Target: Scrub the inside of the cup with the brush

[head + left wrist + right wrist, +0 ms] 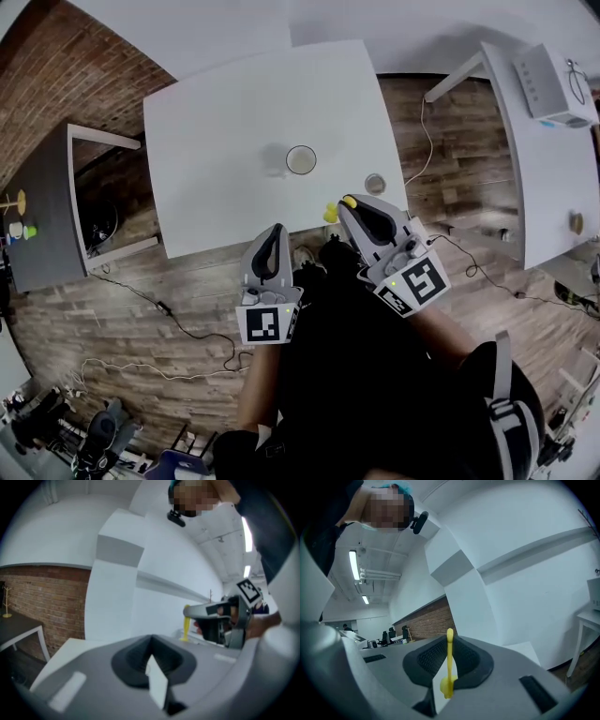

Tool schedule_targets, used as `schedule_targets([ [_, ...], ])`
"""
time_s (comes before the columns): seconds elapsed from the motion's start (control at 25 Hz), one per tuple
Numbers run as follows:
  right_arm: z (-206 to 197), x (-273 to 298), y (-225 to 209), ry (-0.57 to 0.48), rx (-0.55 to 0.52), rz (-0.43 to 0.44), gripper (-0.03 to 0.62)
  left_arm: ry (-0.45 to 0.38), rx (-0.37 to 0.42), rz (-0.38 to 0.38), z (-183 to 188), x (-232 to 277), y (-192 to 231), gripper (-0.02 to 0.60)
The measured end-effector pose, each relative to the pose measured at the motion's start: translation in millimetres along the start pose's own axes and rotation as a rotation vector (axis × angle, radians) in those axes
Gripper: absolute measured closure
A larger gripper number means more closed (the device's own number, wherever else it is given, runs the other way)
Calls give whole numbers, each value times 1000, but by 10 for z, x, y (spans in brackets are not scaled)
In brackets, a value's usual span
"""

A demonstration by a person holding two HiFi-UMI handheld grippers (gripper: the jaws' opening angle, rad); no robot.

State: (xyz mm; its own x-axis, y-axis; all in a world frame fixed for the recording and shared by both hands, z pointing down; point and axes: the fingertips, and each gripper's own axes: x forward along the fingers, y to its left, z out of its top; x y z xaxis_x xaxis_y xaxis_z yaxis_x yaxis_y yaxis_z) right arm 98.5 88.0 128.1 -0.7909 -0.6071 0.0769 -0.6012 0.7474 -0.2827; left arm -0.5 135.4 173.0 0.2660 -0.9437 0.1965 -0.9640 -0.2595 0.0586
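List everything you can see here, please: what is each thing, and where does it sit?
Table: one, white, centre.
Cup: one, clear, upright near the table's middle.
Round thing: one, greyish, on the table near its right edge; too small to identify.
Brush: one, yellow, clamped in the right gripper's jaws.
Side table: one, dark grey, far left, with small items on it.
Desk: one, white, far right.
Box: one, white, on the desk.
Cables: several, black or white, across the floor, which is wooden.
Left gripper: one, grey, shut and empty, before the table's near edge.
Right gripper: one, grey, at the table's near edge, shut on the brush.
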Motion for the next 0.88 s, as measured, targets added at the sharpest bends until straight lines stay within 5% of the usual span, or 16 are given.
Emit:
schedule_targets([
  [0.32, -151, 221, -288, 42, 19, 28, 562, 60, -15, 48, -319, 334, 168, 578],
  [0.88, -523, 722, -558, 70, 49, -94, 562, 115, -45, 8, -1053, 836, 605, 577],
])
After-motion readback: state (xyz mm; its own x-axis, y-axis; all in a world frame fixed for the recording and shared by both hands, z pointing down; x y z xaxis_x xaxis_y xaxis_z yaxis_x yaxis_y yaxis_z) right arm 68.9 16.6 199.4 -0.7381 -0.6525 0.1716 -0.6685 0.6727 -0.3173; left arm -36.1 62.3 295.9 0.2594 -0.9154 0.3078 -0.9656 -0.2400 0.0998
